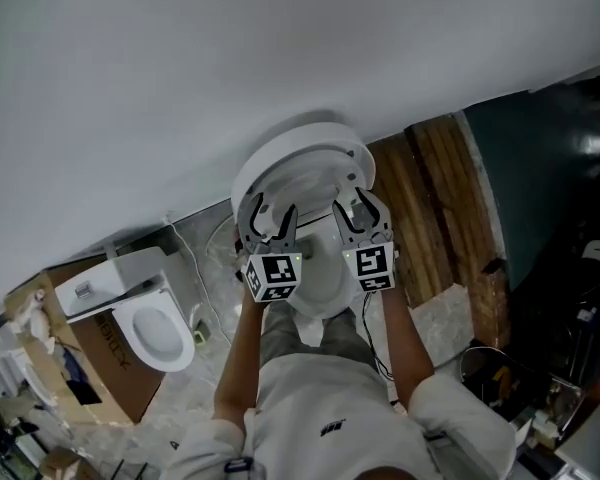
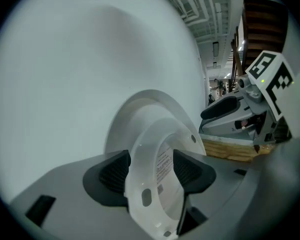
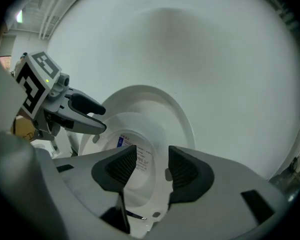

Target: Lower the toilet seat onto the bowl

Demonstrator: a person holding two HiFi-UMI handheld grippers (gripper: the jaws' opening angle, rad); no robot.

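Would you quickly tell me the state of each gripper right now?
Left gripper: open, toilet seat between its jaws, not clamped.
Right gripper: open, holding nothing.

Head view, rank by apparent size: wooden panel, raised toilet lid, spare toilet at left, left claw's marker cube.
1. Wooden panel
2. Raised toilet lid and spare toilet: too alike to rank
3. Marker cube on the left claw

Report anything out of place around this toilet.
A second toilet stands against a cardboard box at the lower left, which is odd for one room. A white cable trails loose beside it. Nothing looks spilled or broken.
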